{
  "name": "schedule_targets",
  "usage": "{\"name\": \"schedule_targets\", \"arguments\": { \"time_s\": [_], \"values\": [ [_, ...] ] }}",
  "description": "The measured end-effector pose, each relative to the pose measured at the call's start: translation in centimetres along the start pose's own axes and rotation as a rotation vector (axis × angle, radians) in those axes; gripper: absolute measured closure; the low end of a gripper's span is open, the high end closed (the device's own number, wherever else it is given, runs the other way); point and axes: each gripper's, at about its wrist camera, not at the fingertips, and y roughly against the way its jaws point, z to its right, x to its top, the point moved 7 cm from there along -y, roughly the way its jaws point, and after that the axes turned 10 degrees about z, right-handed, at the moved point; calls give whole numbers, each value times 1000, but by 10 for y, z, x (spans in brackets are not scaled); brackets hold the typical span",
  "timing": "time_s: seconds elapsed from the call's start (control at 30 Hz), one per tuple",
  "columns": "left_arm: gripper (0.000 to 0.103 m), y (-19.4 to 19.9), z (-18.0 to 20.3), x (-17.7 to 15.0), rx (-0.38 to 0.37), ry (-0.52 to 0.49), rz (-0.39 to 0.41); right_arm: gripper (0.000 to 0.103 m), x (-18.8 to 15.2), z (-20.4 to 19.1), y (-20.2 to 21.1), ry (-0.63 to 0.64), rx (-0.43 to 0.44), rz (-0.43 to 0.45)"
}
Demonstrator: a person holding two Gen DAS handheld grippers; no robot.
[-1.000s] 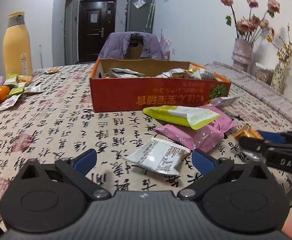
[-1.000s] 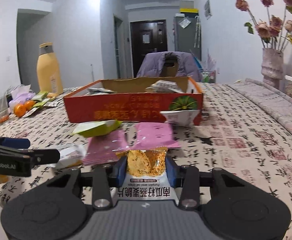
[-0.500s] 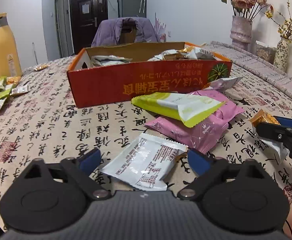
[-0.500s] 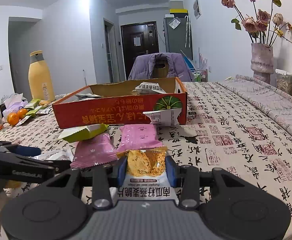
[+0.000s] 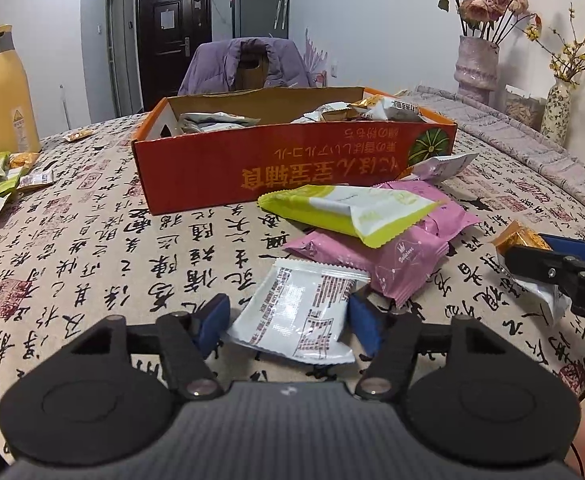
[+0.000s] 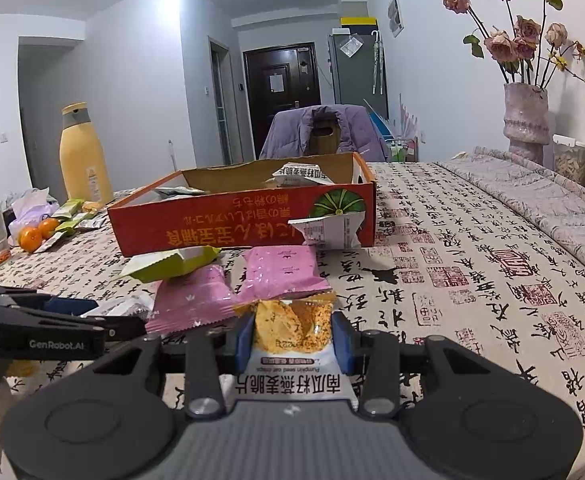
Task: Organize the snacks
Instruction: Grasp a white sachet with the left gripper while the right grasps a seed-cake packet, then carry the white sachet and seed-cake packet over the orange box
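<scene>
Covering the whole tabletop, a beige cloth printed with black calligraphy and red seals (image 5: 92,248) is seen beneath everything else. On it, toward the far middle, a long orange-red cardboard box (image 5: 292,168) with yellow lettering is placed, and several crinkled snack packets are seen inside. A tall yellow plastic bottle with a grey collar (image 5: 4,92) is stood upright at the far left, well apart from the box. Just in front of the box, a lime-green and white wrapper (image 5: 344,208) is laid across two pink foil packets (image 5: 376,256), and a white printed foil sachet (image 5: 296,312) is found flat on the cloth, touching the nearer pink one. The left gripper (image 5: 288,320) is held low over this sachet with its blue pads spread on either side; whether the pads touch it cannot be told. In the right wrist view, the right gripper (image 6: 292,338) is pressed together on an orange-and-white packet of pumpkin seed oat crisps (image 6: 290,332), which is pinched between both blue pads, just beside the pink packets.
</scene>
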Motion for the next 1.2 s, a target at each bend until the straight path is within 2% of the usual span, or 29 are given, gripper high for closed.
{"name": "schedule_targets", "arguments": {
  "time_s": [0.33,0.57,0.83,1.2],
  "values": [
    [50,17,-6,2,20,-10,36,63,2,-2,3,2,3,8],
    [50,31,-16,12,44,-9,85,63,6,-3,4,9,3,15],
    [50,38,-27,37,71,-2,154,63,20,-4,-4,39,0,39],
    [50,21,-28,84,66,4,228,63,60,-12,-34,98,7,104]
  ]
}}
